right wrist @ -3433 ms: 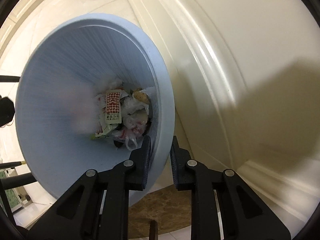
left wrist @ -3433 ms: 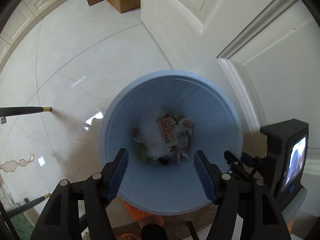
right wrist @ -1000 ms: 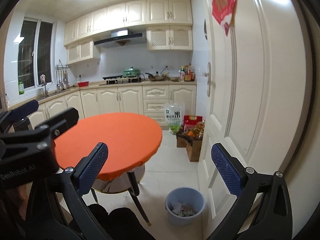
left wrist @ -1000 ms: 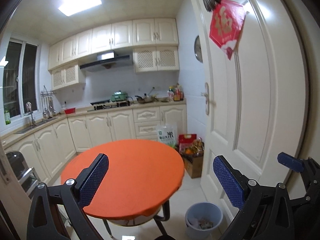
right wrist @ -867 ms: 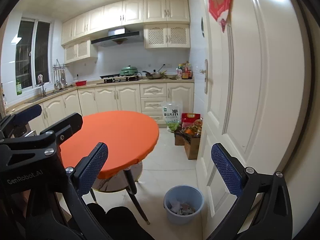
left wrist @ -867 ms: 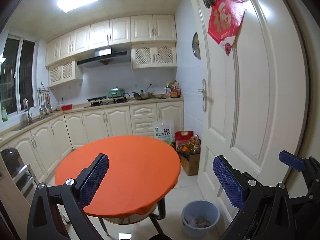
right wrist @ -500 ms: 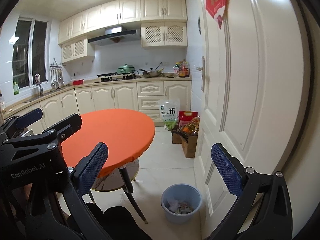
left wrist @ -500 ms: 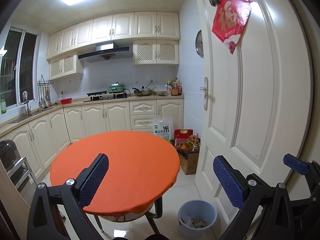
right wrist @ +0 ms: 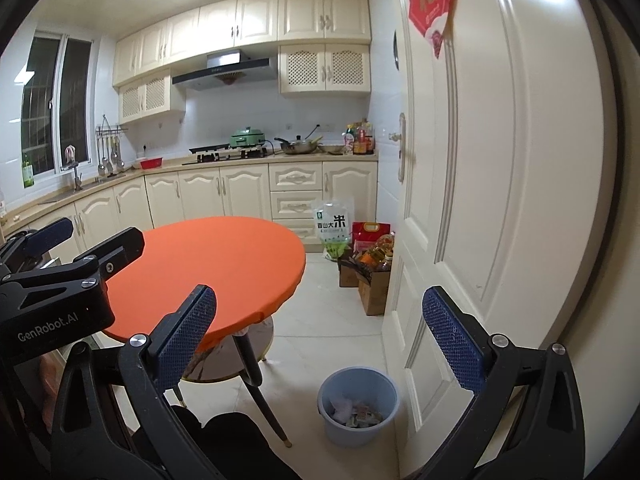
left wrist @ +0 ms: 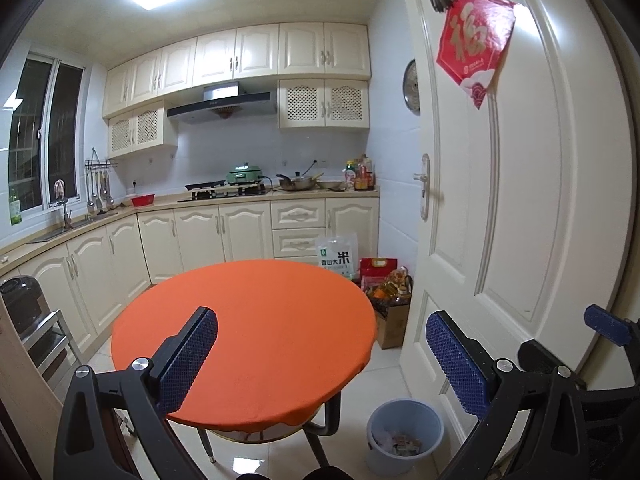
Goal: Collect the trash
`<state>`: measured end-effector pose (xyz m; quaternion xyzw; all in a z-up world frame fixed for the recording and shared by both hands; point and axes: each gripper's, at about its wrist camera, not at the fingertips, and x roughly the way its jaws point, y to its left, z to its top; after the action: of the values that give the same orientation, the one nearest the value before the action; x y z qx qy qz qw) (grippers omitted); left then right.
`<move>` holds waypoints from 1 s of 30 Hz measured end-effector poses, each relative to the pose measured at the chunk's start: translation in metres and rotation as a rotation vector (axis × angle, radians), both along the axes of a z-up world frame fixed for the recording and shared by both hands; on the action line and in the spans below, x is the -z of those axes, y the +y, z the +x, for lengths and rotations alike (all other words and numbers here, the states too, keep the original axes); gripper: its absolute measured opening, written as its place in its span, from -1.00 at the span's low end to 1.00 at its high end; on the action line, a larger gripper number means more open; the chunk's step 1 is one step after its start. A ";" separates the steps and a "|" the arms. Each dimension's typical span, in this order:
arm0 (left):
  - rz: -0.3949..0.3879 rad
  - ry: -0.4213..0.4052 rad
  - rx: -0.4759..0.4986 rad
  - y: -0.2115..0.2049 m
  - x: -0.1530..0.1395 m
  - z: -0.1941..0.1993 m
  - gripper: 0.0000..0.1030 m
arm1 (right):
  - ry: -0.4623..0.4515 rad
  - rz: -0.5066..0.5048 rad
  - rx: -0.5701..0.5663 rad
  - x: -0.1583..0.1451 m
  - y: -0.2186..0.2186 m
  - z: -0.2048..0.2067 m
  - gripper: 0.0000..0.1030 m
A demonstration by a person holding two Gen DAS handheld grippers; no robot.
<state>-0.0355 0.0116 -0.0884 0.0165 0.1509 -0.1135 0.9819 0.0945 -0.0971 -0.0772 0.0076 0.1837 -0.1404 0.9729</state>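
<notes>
Scanning for leftover litter looks like the step in hand; both tools are raised and looking across the kitchen. Left gripper (left wrist: 320,364) is showing its fingers (left wrist: 188,356) spread wide with nothing between them. Right gripper (right wrist: 318,340) is the same: wide apart, empty.

Trash bin (right wrist: 359,404) is sitting on the floor (right wrist: 332,308), just beside the white door (right wrist: 500,200) and near the front right edge of the round orange counter (left wrist: 244,336). Wrappers and crumpled paper (right wrist: 354,414) are lying in the bin's bottom.

Counter top is reading bare in both views, and I'm not spotting loose trash on the visible floor tiles. My read: the collecting is mostly or fully done, pending a check.

Doing it well:
- Sweeping both cameras slowly. Fisheye edges are distorting, so centre each suspect patch before deciding.
- Checking under the counter around its legs (right wrist: 260,392), which is partly hidden from here.
- Leaving the cardboard boxes (right wrist: 374,280) and the rice bag (right wrist: 334,224) by the far cabinets alone; they look like groceries, not trash.
- Keeping fingers open until something is lined up between them.
- Watching clearance to the door on the right when dropping low near the bin.
</notes>
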 end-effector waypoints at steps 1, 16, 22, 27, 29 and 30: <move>-0.004 -0.001 -0.002 0.003 0.000 -0.001 0.99 | -0.004 0.000 -0.001 -0.001 0.001 -0.001 1.00; 0.002 -0.014 -0.005 0.002 -0.003 -0.006 0.99 | -0.026 -0.015 -0.026 -0.008 0.013 -0.003 1.00; 0.000 -0.019 -0.012 0.001 -0.005 -0.008 0.99 | -0.029 -0.015 -0.027 -0.009 0.014 -0.001 1.00; -0.003 -0.018 -0.014 0.000 -0.006 -0.007 0.99 | -0.030 -0.014 -0.030 -0.010 0.014 0.001 1.00; -0.004 -0.016 -0.015 0.000 -0.006 -0.007 0.99 | -0.030 -0.016 -0.030 -0.010 0.014 0.001 1.00; -0.004 -0.017 -0.016 0.000 -0.006 -0.007 0.99 | -0.030 -0.015 -0.029 -0.009 0.014 0.000 1.00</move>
<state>-0.0425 0.0112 -0.0821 0.0141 0.1425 -0.1058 0.9840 0.0949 -0.0827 -0.0678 -0.0004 0.1681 -0.1273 0.9775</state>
